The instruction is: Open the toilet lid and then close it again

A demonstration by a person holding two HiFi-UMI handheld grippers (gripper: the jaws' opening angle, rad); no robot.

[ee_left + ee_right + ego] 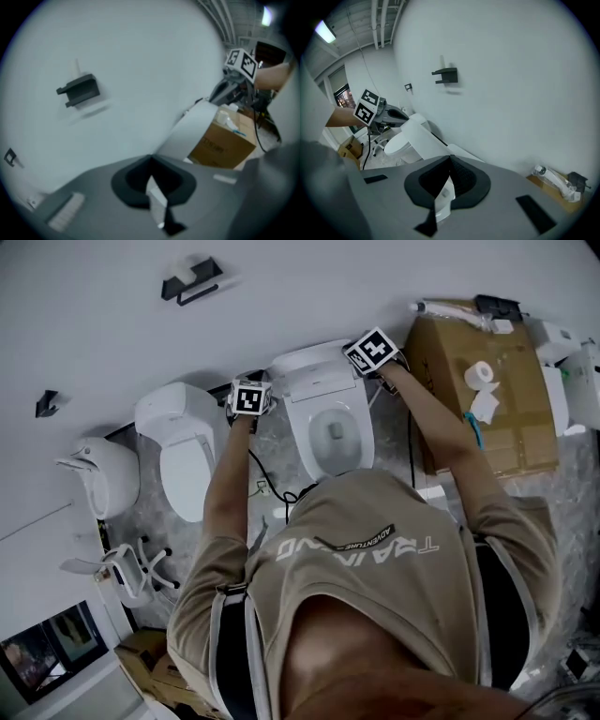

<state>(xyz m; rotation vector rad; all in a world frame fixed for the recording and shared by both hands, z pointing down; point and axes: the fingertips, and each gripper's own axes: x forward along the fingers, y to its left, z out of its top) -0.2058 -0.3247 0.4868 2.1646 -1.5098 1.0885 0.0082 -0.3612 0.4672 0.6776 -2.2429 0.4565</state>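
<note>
Head view — box [442,381] nr toilet lid [312,362]

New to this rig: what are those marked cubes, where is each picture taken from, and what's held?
No robot: a person holds a two-jaw gripper in each hand; the marked cubes are part of them. The head view looks down on the person and the open toilet bowl. The other pictures come from cameras on the left gripper and right gripper. Each one's jaws look closed on a side edge of the raised toilet lid. A cardboard box stands nearby.
</note>
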